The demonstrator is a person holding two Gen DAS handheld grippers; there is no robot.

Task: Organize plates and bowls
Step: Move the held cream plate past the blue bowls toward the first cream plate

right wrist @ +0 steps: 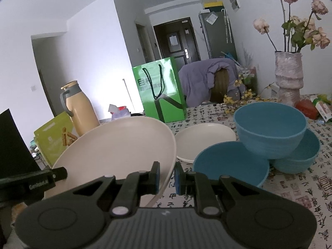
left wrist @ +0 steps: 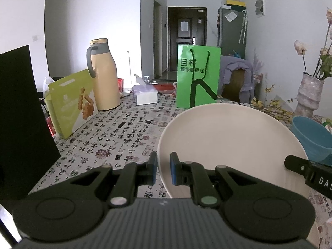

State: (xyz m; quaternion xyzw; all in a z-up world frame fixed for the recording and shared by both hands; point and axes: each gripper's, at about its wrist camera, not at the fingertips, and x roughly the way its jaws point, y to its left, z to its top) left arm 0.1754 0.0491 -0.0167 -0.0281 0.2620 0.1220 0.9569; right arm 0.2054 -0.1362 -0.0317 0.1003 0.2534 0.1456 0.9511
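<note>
Left gripper [left wrist: 163,168] clamped near-left rim of big cream plate [left wrist: 230,141]; right gripper [right wrist: 167,176] pinched opposite rim; I held it tilted above table [right wrist: 290,186], judging two grips steadied it; smaller cream plate [right wrist: 205,140] beyond; blue bowls [right wrist: 269,132] crowded right, blocking set-down.

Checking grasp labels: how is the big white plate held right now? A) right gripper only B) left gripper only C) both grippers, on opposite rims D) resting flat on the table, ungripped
C: the left gripper pinches one rim of the large white plate and the right gripper pinches the opposite rim, with the plate tilted above the table.
</note>
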